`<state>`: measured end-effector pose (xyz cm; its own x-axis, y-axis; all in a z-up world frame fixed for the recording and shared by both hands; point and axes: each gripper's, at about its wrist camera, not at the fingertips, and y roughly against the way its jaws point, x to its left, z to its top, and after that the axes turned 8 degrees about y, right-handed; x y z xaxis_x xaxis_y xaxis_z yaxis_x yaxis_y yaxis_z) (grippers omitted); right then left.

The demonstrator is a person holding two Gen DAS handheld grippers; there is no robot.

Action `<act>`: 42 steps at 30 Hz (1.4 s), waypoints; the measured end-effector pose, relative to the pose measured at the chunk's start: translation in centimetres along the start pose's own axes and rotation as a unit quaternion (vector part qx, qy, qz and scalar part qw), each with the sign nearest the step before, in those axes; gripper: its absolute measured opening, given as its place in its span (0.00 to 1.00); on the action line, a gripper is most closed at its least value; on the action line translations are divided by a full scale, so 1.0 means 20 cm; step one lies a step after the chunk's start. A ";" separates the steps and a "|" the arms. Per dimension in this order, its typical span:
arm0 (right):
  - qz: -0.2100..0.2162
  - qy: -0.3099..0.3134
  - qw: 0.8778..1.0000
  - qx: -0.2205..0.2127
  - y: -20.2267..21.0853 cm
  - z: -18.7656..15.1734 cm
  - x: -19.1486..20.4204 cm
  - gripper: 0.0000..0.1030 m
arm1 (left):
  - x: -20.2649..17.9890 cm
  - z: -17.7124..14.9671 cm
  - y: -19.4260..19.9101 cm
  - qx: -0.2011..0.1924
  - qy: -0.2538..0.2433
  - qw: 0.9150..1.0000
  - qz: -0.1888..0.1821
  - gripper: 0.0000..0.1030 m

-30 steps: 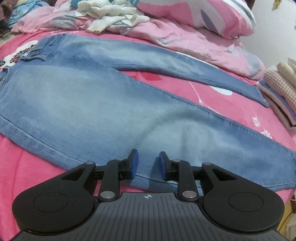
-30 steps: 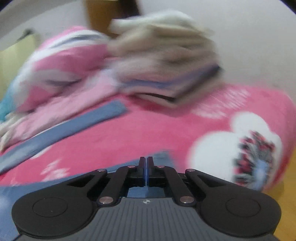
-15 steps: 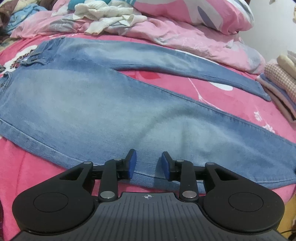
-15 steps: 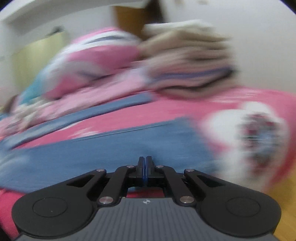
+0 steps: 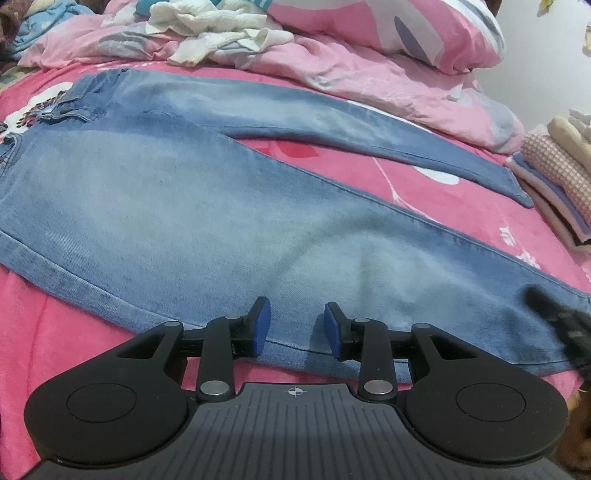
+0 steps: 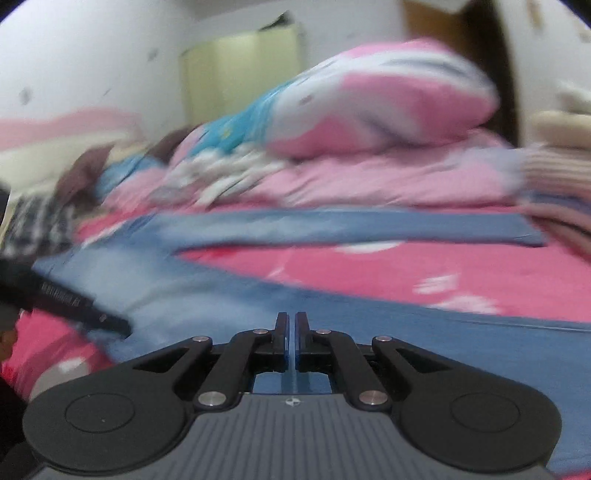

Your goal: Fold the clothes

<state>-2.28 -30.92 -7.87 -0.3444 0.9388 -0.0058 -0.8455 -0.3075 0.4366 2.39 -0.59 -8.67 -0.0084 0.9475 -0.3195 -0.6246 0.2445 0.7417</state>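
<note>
**A:** Why are the faded light-blue denim jeans spread flat on the pink fleece bedspread, legs in a V?

**B:** Probably so one leg can fold over the other. Left gripper gapes over the near leg's seam; right gripper is almost closed, nothing visibly pinched. Stiff, smooth denim.

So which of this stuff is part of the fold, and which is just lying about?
In the job:
jeans
left gripper
right gripper

Lying about:
folded stack
white garment
pillow
pink quilt
</note>
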 end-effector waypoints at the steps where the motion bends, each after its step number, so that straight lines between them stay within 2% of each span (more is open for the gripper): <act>1: 0.014 0.009 1.000 0.012 -0.03 -0.01 0.03 0.01 | 0.00 0.00 0.00 0.000 0.002 1.000 -0.002 0.32; 3: 0.028 0.044 0.998 0.038 -0.02 -0.06 0.09 0.01 | 0.01 0.00 0.00 0.001 0.006 1.000 -0.006 0.32; 5: 0.030 0.063 0.997 0.032 0.10 -0.14 0.13 0.01 | 0.02 0.00 0.00 0.002 0.009 1.000 -0.009 0.32; 7: 0.043 0.055 0.997 0.042 0.23 -0.18 0.13 0.02 | 0.02 0.01 0.00 0.001 0.009 1.000 -0.012 0.33; 8: 0.055 0.050 0.995 0.061 0.29 -0.19 0.13 0.02 | 0.02 0.01 0.00 0.001 0.010 1.000 -0.013 0.34; 10: 0.065 0.051 0.992 0.091 0.36 -0.18 0.11 0.02 | 0.02 0.00 0.01 0.000 0.010 1.000 -0.014 0.35; 13: 0.058 0.041 0.994 0.078 0.37 -0.05 0.07 0.02 | 0.02 0.00 0.01 -0.002 0.008 1.000 -0.015 0.36; 15: 0.061 0.029 0.996 0.052 0.30 0.08 0.06 0.02 | 0.02 0.00 0.01 -0.002 0.009 1.000 -0.016 0.36; 19: 0.095 0.035 0.993 0.056 -0.05 0.29 0.14 0.03 | 0.02 0.00 0.01 -0.002 0.009 1.000 -0.018 0.37; 21: 0.118 0.031 0.989 0.083 -0.26 0.34 0.20 0.03 | 0.02 0.00 0.01 -0.002 0.008 1.000 -0.018 0.37; 25: 0.113 0.022 0.986 0.121 -0.54 0.33 0.22 0.03 | 0.04 0.01 0.01 -0.004 0.020 0.999 -0.026 0.37; 26: 0.108 0.015 0.985 0.133 -0.55 0.31 0.20 0.03 | 0.05 0.01 0.01 -0.006 0.030 0.999 -0.031 0.37; 28: 0.121 -0.010 0.984 0.133 -0.49 0.24 0.14 0.03 | 0.09 0.02 0.03 -0.015 0.055 0.998 -0.041 0.37; 30: 0.137 -0.019 0.981 0.134 -0.37 0.17 0.11 0.03 | 0.13 0.03 0.04 -0.029 0.080 0.995 -0.042 0.37; 32: 0.145 -0.004 0.980 0.139 -0.24 0.11 0.12 0.03 | 0.16 0.04 0.06 -0.044 0.099 0.993 -0.039 0.37; 34: 0.144 0.021 0.978 0.148 -0.16 0.12 0.13 0.03 | 0.17 0.05 0.06 -0.050 0.109 0.992 -0.030 0.37; 37: 0.143 0.014 0.981 0.129 -0.20 0.24 0.15 0.03 | 0.17 0.05 0.05 -0.052 0.107 0.993 -0.019 0.38; 40: 0.150 0.000 0.984 0.098 -0.35 0.35 0.22 0.03 | 0.16 0.05 0.07 -0.066 0.103 0.993 0.001 0.38; 42: 0.155 -0.004 0.983 0.094 -0.48 0.38 0.29 0.03 | 0.17 0.04 0.09 -0.078 0.106 0.991 0.010 0.38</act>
<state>6.89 -21.31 -5.24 -0.5698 0.8061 0.1598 -0.6098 -0.5451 0.5753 1.94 3.22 -7.96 -0.1766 0.8830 -0.4348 -0.7360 0.1748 0.6540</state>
